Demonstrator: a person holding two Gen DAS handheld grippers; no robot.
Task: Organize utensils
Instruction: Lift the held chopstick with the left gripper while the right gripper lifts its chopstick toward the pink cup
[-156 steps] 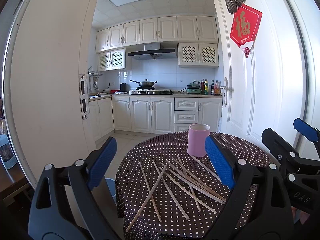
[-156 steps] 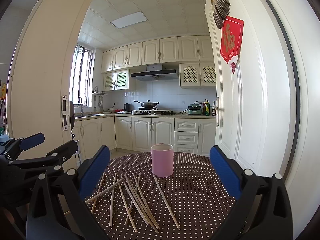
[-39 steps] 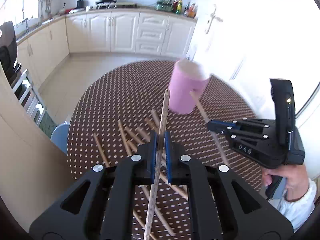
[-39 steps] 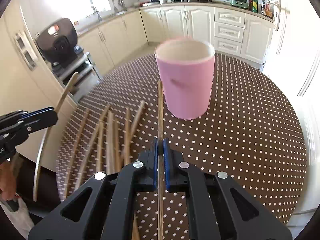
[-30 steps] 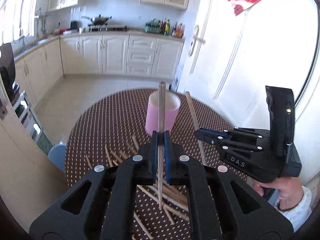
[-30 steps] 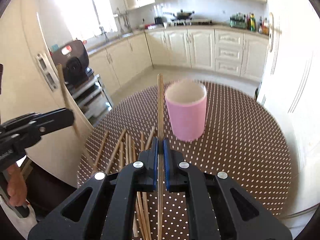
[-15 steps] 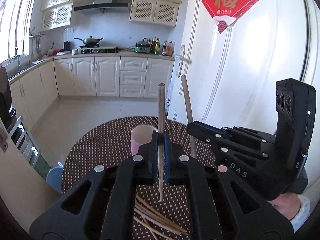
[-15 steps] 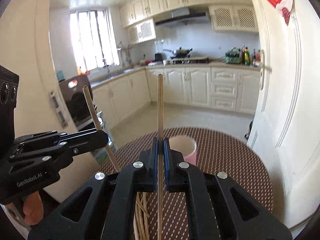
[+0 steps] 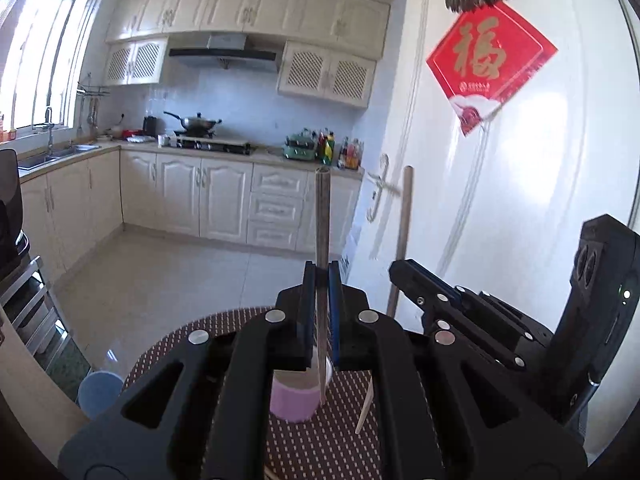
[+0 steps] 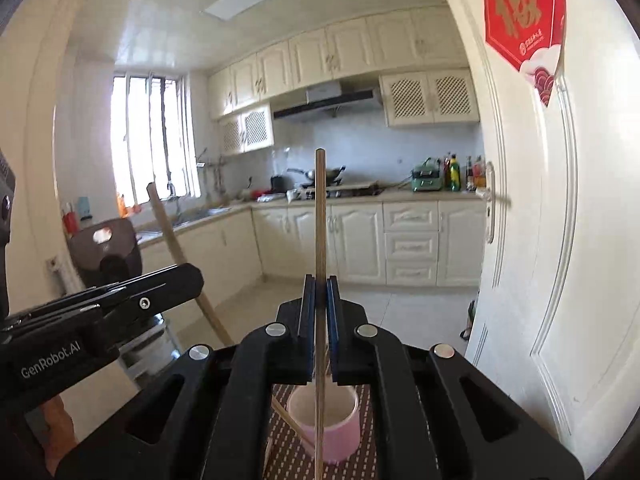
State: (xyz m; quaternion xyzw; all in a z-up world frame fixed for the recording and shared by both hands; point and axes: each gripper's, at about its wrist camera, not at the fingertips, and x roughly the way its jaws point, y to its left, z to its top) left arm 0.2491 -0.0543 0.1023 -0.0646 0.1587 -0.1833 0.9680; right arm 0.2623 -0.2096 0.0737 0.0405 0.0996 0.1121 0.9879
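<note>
My left gripper (image 9: 321, 276) is shut on a wooden chopstick (image 9: 322, 216) held upright; its lower end hangs over the pink cup (image 9: 296, 398) on the dotted table (image 9: 320, 440). My right gripper (image 10: 320, 288) is shut on another chopstick (image 10: 320, 216), also upright, with its lower end in front of the pink cup (image 10: 340, 436). The right gripper shows at the right of the left wrist view (image 9: 404, 276) with its chopstick (image 9: 405, 216). The left gripper shows at the left of the right wrist view (image 10: 188, 276) with its chopstick (image 10: 176, 248).
A white door (image 9: 520, 200) with a red paper sign (image 9: 488, 64) stands close on the right. Kitchen cabinets (image 9: 224, 200) and a stove lie beyond. A blue bin (image 9: 98, 392) sits on the floor left of the table. A dark appliance (image 10: 106, 256) stands at left.
Both grippers have tilted upward and moved in over the cup, each still holding its chopstick. The cup now sits low in both views, under the jaws.
</note>
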